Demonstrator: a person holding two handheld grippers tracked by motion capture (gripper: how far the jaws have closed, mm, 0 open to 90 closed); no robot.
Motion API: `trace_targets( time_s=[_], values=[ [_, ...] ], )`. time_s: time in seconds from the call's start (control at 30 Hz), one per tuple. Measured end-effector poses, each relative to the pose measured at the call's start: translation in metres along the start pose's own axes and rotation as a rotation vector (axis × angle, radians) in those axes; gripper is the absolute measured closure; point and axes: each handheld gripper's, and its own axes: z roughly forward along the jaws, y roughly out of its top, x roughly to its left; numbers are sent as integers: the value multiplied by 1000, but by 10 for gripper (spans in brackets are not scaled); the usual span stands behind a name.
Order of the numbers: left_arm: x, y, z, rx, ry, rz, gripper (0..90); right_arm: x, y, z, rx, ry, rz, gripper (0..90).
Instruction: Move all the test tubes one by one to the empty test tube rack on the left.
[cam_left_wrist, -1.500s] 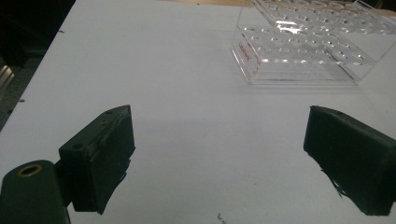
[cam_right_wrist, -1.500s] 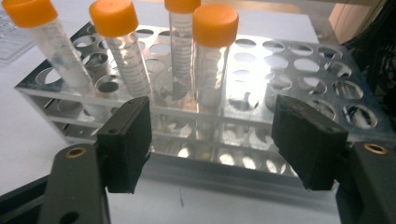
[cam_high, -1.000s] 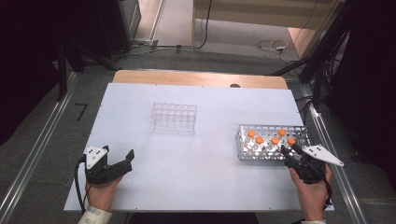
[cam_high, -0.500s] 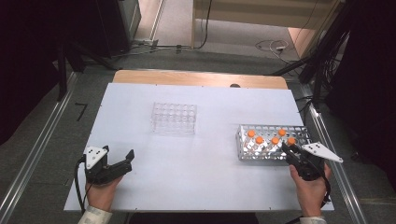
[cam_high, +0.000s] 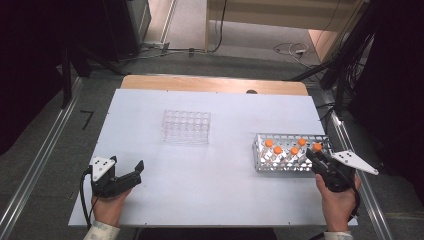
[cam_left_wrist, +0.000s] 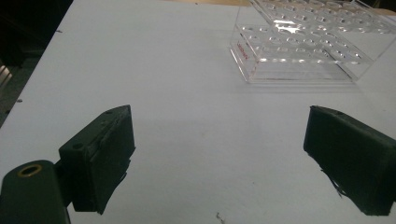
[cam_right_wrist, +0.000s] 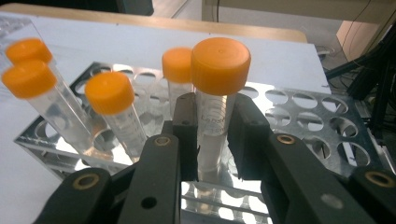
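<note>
Right gripper view: orange-capped tube (cam_right_wrist: 215, 116) stands upright between the two black jaws of the right gripper (cam_right_wrist: 212, 140), pads pressed on its clear body just below the cap. The jaws have just been closing and now clamp it. Tube's long axis is vertical, foot still seated in the metal rack (cam_right_wrist: 299, 107), so the coming pull likely has to go straight up along that axis; any tilt would bind it in the hole.

Four other orange-capped tubes (cam_right_wrist: 109, 112) sit at 9 to 11 o'clock from the held one, near but apart, some leaning.

On the high view the held tube (cam_high: 317, 148) is at the rack's (cam_high: 260, 150) near right corner, at 12 o'clock from the right hand (cam_high: 338, 200). The clear empty rack (cam_high: 186, 126) lies at roughly 10 o'clock from it, well apart, across the white table (cam_high: 210, 195).

Left gripper (cam_high: 131, 176) rests at the table's near left, jaws wide, nothing between them; clear rack at its 1 o'clock. Right hand is the nearer one for the tube.
</note>
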Motion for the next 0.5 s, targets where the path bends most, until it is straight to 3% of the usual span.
trace_targets(
  time_s=[0.5],
  values=[
    [-1, 0, 0, -1, -3, 1, 92, 1, 18, -39, -91, 3, -1, 719]
  ],
)
